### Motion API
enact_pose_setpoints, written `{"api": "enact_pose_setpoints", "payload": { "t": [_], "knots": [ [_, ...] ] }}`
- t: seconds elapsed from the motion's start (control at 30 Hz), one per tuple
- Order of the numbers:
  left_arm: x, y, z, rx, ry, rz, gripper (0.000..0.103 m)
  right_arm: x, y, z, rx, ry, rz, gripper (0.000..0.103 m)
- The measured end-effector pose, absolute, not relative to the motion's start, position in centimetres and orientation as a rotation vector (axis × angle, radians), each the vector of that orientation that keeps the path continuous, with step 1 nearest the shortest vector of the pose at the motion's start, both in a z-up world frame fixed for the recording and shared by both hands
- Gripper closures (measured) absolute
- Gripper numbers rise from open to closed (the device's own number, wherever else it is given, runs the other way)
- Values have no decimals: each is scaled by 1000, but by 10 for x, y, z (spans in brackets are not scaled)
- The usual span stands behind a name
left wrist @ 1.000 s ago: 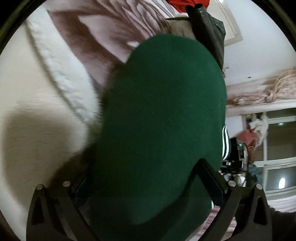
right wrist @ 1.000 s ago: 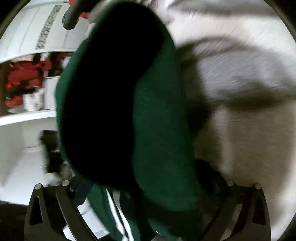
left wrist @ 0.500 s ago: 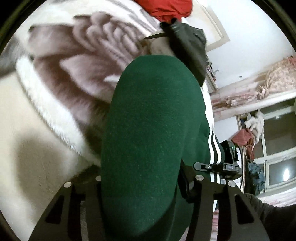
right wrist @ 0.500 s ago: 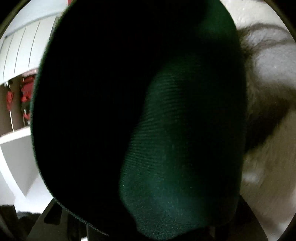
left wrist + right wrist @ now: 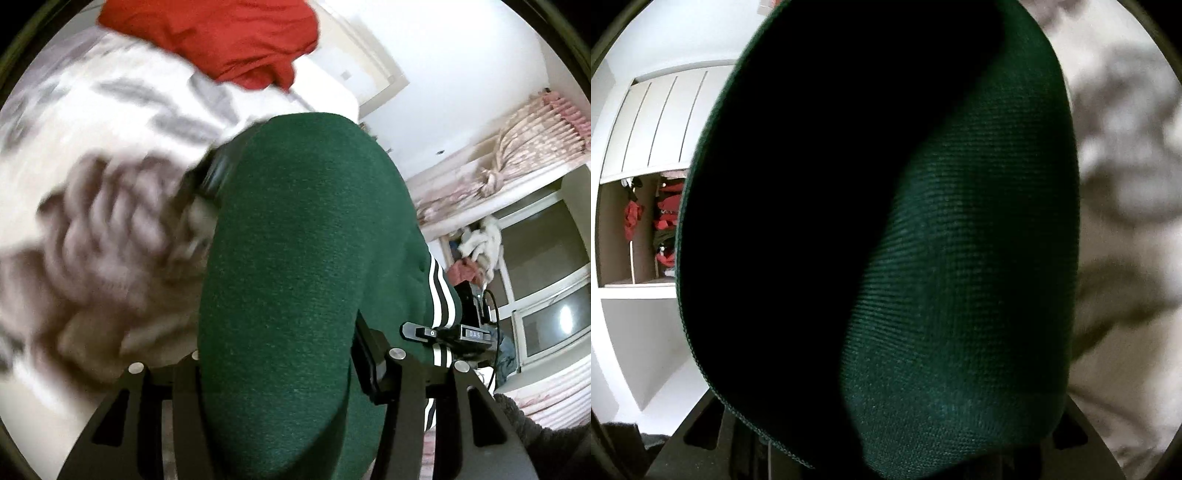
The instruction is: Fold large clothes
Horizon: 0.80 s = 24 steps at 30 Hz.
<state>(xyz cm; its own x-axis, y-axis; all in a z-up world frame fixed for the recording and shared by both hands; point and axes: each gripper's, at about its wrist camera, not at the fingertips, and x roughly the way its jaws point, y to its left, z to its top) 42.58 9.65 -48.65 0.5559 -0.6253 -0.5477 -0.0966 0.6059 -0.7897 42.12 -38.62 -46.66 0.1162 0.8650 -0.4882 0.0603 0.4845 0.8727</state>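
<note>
Currently the green garment (image 5: 295,280) is held up off the patterned blanket (image 5: 96,229), bunched between both tools. On the left gripper (image 5: 280,373) the fingers are closed onto a thick wad of the cloth, which bulges up and forward over the lens. White stripes (image 5: 441,295) on the same garment hang to the right of that wad, beside the other tool's body. A red garment (image 5: 221,40) lies beyond the green one, at the far edge of the blanket, with a dark object (image 5: 214,173) showing just behind the green cloth.

In the right wrist view the green garment (image 5: 960,277) fills nearly the whole frame, and a deep shadowed fold takes up its left half. The right gripper (image 5: 886,458) is buried under it; whether its fingers are together or apart cannot be told.

Risks, as judged from this state:
- Each hold looks to be on a bunch, not on an edge or corner. Laying down from here would likely give a crumpled heap in place of a flat fold.
- Both lenses are largely covered by cloth, so placement over the blanket would be near blind.
- Loose hanging parts, the striped section among them, may drag or fold under on descent.
- The blanket pattern is smeared; fast motion could loosen a shallow pinch
</note>
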Motion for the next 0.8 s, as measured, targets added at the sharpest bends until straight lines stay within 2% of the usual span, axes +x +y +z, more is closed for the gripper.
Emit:
{"api": "enact_pose_setpoints", "payload": {
  "t": [0.17,0.3,0.43,0.6,0.7,0.8],
  "knots": [
    [521,120,-464,-892,894,-390,55,515,-403,-404,856,1274,713,63],
    [603,140,-507,-912,922,-375,55,609,-407,-391,822,1267,702,62],
    [655,141,-584,-890,1020,-311,53,697,-403,-435,780,1325,644,62],
    [674,146,-650,-885,1063,-288,34,744,-396,-514,775,1394,557,59],
    [674,148,-662,-903,1067,-290,31,752,-398,-541,839,1377,573,59],
    [668,144,-636,-854,1076,-252,31,753,-396,-541,824,1369,562,58]
  ]
}}
